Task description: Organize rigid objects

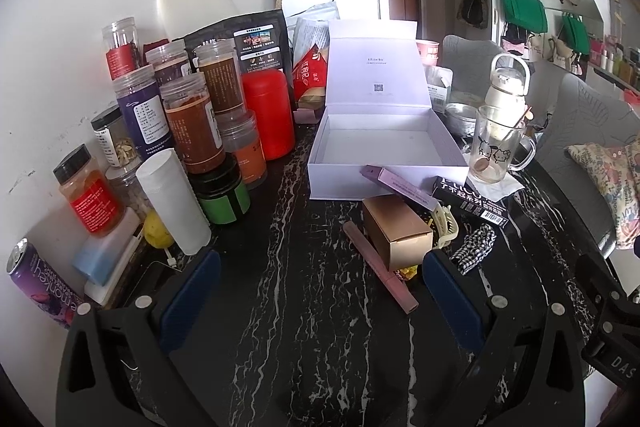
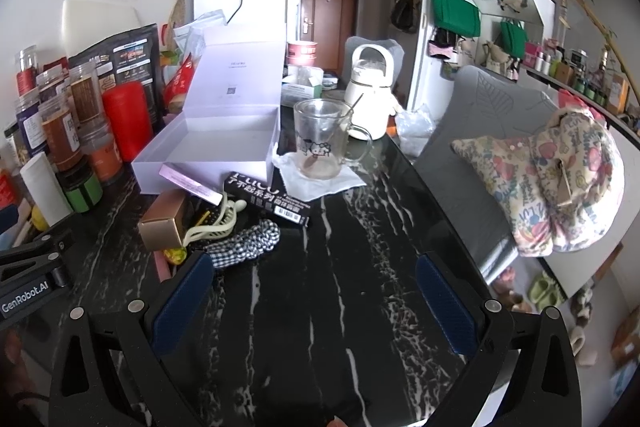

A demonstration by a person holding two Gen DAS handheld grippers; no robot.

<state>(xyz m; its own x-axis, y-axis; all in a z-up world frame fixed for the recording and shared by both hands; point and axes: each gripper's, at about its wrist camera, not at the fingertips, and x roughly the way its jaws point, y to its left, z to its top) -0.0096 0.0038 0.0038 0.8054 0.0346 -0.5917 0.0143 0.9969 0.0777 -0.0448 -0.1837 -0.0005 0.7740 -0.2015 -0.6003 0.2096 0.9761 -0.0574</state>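
Both grippers, left gripper (image 1: pixel 320 279) and right gripper (image 2: pixel 314 287), hover wide open and empty; the white box (image 1: pixel 384 183) sits lid-up, ready for the gold carton (image 1: pixel 396 231) just before it.

Your black marbled tabletop (image 1: pixel 288 307) carries an open white box (image 1: pixel 384 163) at 12 o'clock, jars (image 1: pixel 192 131) at 10 o'clock, a gold carton (image 1: pixel 396 229) centrally, and a glass mug (image 1: pixel 496 147) on a napkin (image 1: pixel 505 185) at 2 o'clock.

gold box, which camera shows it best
The left wrist view: the gold box sits near centre, top and two sides visible. The right wrist view shows it small at the left, partly hidden by the hair clip.
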